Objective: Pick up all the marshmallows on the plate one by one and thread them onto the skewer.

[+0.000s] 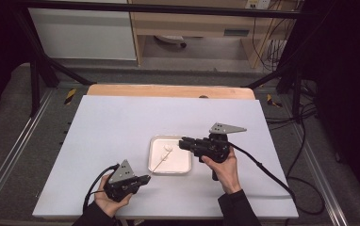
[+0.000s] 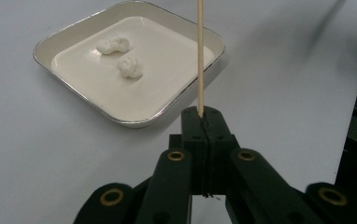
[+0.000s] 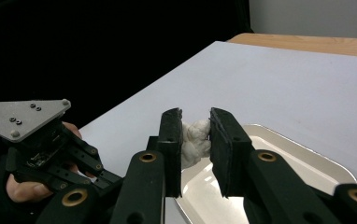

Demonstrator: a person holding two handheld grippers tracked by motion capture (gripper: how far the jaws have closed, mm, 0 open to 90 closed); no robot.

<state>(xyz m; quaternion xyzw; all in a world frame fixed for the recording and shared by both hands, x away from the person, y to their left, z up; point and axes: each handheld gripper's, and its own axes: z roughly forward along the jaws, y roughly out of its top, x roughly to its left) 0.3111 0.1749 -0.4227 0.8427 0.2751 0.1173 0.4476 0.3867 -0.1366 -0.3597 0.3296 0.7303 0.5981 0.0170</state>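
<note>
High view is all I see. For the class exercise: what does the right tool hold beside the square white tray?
Observer: The right tool is shut on a soft white lump, pressed between its pads.
Operator: And the left tool?
Observer: The left tool is clamped on a thin wooden skewer, which runs straight out from the closed tips.
Operator: What lies in the tray?
Observer: Two more white lumps lie apart from each other in the square white tray, which has a shiny rim.

Bright even overhead light, dark surroundings, soft focus.
</note>
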